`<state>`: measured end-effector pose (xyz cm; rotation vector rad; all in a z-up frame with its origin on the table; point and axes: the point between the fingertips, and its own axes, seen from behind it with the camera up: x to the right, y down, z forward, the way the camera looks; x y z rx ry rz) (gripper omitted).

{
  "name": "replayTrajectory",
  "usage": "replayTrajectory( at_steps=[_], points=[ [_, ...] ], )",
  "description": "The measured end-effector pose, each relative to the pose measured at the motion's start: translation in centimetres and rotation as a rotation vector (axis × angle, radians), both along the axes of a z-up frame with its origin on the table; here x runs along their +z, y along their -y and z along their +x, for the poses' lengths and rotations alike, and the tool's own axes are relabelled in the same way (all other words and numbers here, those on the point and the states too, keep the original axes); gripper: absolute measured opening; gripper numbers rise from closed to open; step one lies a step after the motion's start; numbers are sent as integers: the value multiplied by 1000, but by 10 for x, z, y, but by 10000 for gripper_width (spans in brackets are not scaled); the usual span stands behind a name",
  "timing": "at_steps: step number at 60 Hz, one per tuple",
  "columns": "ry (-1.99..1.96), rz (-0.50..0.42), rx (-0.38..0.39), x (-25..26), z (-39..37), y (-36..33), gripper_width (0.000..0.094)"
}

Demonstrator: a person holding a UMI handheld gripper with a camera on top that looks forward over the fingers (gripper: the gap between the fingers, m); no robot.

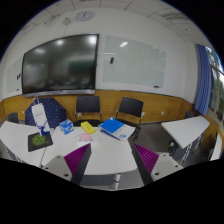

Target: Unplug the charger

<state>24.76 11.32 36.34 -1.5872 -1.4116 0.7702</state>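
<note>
I can't tell which item is the charger: the small things on the white table, left of the frame's centre, are too small to read. All lie beyond my gripper, whose fingers stand spread apart on nothing.

Even, bright overhead lighting; soft glare patches on the dark wall screen; strong fisheye curvature bends lines away from it.
</note>
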Motion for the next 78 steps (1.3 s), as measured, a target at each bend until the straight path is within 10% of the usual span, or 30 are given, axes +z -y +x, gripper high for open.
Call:
replayTrajectory(
  at_steps=[36,78],
  points=[
    [-4,-23,128,-98,-56,113,859],
    [-101,-85,175,-295,-313,132,855]
  ],
)
